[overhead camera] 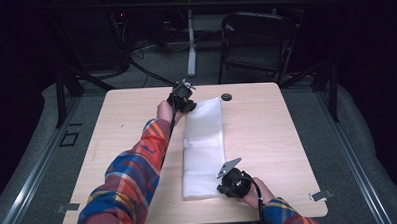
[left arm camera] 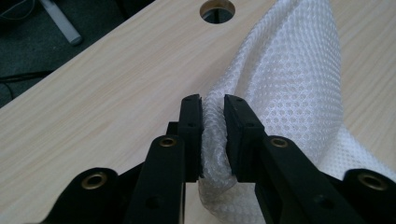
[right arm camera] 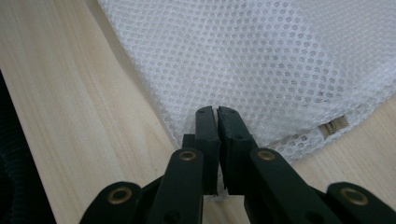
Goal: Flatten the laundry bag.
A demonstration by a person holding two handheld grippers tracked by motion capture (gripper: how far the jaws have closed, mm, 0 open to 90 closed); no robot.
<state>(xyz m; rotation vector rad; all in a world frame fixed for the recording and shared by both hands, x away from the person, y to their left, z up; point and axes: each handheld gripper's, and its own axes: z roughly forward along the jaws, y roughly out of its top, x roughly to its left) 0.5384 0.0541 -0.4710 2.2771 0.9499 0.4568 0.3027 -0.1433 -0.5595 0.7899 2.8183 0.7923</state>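
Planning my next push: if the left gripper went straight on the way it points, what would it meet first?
The left gripper is already shut on the mesh cloth, so it would push into that raised fold first. Beyond it lies bare table, with the round hole farther ahead, though depth is hard to judge.

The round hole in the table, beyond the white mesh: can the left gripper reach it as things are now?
Probably yes. The left gripper is near the hole with bare table between them, but its jaws are shut on the white mesh bag, so it would drag the bag along unless it lets go.
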